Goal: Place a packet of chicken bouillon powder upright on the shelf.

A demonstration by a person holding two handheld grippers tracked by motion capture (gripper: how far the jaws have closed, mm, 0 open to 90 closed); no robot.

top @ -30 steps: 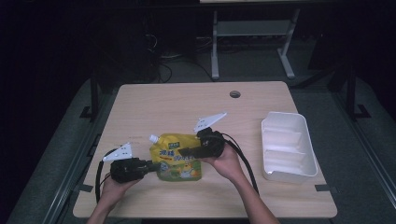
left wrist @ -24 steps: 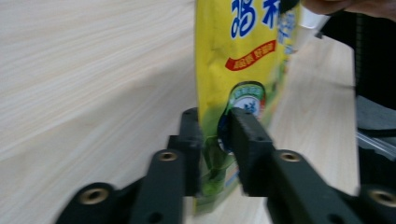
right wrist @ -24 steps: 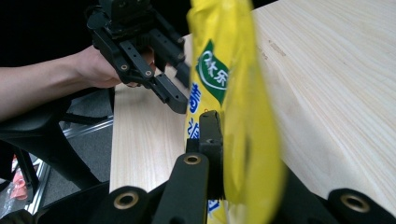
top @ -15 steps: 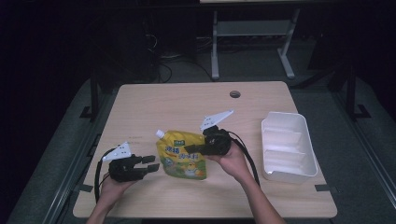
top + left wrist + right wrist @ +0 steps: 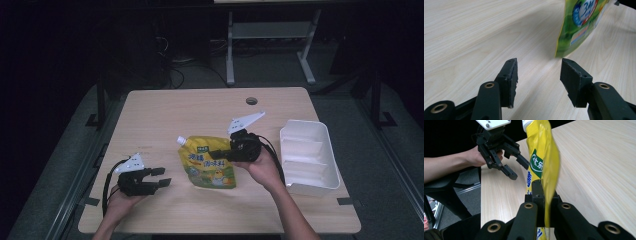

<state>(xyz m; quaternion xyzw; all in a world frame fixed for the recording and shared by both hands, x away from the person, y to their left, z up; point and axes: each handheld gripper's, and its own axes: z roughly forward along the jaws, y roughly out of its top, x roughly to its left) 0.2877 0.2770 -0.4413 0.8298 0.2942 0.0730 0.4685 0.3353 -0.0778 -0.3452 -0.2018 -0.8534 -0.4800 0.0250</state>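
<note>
A yellow spouted pouch [image 5: 207, 166] is held near the middle of the light wooden table [image 5: 165, 115], a little toward the person's side. Its white cap points up and to the left in the high view, and its printed face with green and blue labels looks upward. The right tool [image 5: 216, 152] has its jaws pressed together on the right edge of the pouch; in the right gripper view the thin yellow film [image 5: 544, 167] passes between the two black jaws and rises above them, with a green label on its side. The right hand [image 5: 262, 167] holds this tool from behind, and a grey three-cornered plate [image 5: 245, 121] stands on top of it.

The left tool [image 5: 161, 177] is near the front left part of the table, to the left of the pouch and apart from it. Its jaws are spread wide and nothing is between them. In the left gripper view the two black jaws stand open over bare wood, and the lower corner of the pouch [image 5: 579, 27] hangs ahead of them and a bit to the right, not touching them. The left hand [image 5: 117, 200] holds this tool low over the table. The right gripper view also shows the left tool [image 5: 517, 168] farther off, open, just beside the pouch.

A white tray [image 5: 320, 187] with inner compartments sits at the right edge of the table, near the right hand. A small round hole [image 5: 251, 101] is in the far part of the table top.
</note>
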